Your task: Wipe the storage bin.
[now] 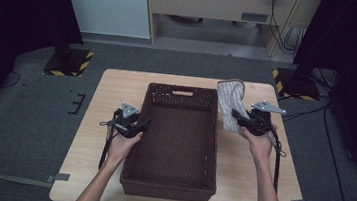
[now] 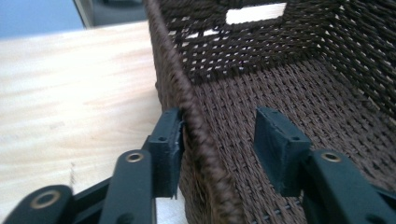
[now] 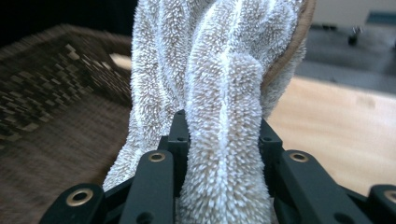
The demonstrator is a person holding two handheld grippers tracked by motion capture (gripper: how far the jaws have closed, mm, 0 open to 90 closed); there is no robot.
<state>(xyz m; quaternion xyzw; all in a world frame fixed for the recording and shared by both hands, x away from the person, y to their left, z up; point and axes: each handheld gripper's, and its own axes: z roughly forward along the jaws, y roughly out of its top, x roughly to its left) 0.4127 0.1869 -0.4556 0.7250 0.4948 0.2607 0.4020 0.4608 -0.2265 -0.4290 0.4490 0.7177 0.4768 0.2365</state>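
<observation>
Fluffy grey-beige towel (image 3: 219, 116) pinched in the right hand-held gripper (image 3: 224, 135), lifted just right of the basket (image 1: 175, 140) | left hand-held gripper (image 2: 219, 140): jaws apart astride the basket's left rim, outer pad touching the weave | high view: pale wood counter (image 1: 92, 136) under all.

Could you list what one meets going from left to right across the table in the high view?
Left gripper → wicker basket → towel → right gripper, shut on the towel.
</observation>
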